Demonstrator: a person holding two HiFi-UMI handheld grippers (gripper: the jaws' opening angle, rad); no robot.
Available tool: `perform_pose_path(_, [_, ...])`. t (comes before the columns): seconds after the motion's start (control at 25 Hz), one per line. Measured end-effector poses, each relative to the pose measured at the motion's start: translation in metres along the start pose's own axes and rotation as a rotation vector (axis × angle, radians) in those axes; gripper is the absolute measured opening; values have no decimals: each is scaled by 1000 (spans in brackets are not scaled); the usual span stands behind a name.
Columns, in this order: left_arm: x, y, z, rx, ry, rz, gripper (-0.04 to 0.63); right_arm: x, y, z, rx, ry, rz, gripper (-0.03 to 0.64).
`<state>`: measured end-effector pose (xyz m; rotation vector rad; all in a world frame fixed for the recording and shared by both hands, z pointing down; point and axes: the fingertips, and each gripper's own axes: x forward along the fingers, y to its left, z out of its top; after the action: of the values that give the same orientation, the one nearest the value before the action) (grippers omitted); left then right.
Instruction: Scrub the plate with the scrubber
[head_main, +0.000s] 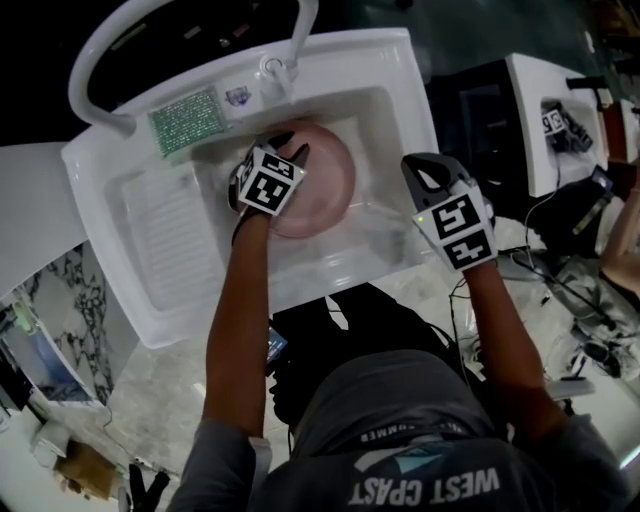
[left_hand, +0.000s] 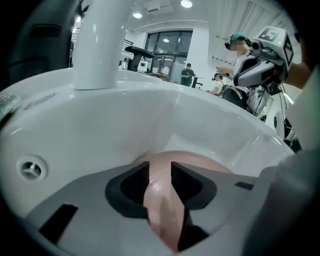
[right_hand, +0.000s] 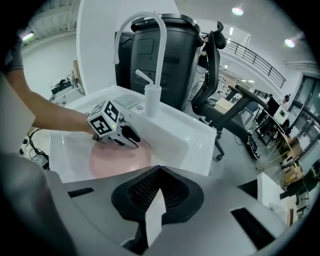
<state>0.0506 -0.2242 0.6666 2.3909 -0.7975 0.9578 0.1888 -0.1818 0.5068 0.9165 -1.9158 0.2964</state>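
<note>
Nearest, item one: my right gripper (head_main: 425, 170), held by the right rim of the sink (head_main: 400, 60), outside the basin. Its jaws are closed together. A pale sliver shows at their seam, and I cannot name it as a held thing

Item two: my left gripper (left_hand: 160, 167), down inside the basin and pointing steeply down. Its jaws stand fairly wide, with the edge of the plate (head_main: 330, 185) between them. I see no clear squeeze on it, so I list it as straddled, not gripped

Item three: the plate, pink and round, lying in the back half of the basin, directly under the left gripper and well apart from the right one

Item four: the scrubber (head_main: 185, 122), a green rectangular pad lying flat on the sink's back ledge, untouched. Its long axis runs along the ledge. It lies beyond and to the left of my left gripper, with the whole basin between it and my right gripper. The left hand is clearly the nearer, but it is busy at the plate, so by my judgement a right-hand fetch means a reach across the plate

Item five, farthest: the faucet (head_main: 272, 70), standing on the ledge just right of the scrubber
</note>
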Motion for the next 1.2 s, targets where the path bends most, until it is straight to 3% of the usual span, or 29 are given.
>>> perform_pose_path(0.16, [6, 3, -10, 20, 30, 23, 137, 9, 12, -6, 14, 22, 39, 28])
perform_pose_path(0.36, [-4, 1, -21, 40, 52, 48, 137, 38, 59, -15, 93, 92, 193, 29])
perform_pose_path(0.56, [-27, 3, -34, 40, 78, 95, 135, 88, 85, -22, 288, 157, 264, 32])
perform_pose_path(0.72, [-52, 9, -45, -14, 86, 145, 135, 127, 90, -31, 395, 210, 259, 40])
perform_pose_path(0.8, [-63, 10, -49, -35, 87, 167, 135, 143, 90, -36, 447, 231, 245, 127])
perform_pose_path(1.04, [-79, 15, -57, -77, 89, 202, 135, 169, 82, -50, 522, 285, 184, 130])
perform_pose_path(1.2, [-80, 14, -57, -75, 85, 198, 135, 181, 86, -59, 556, 316, 202, 129])
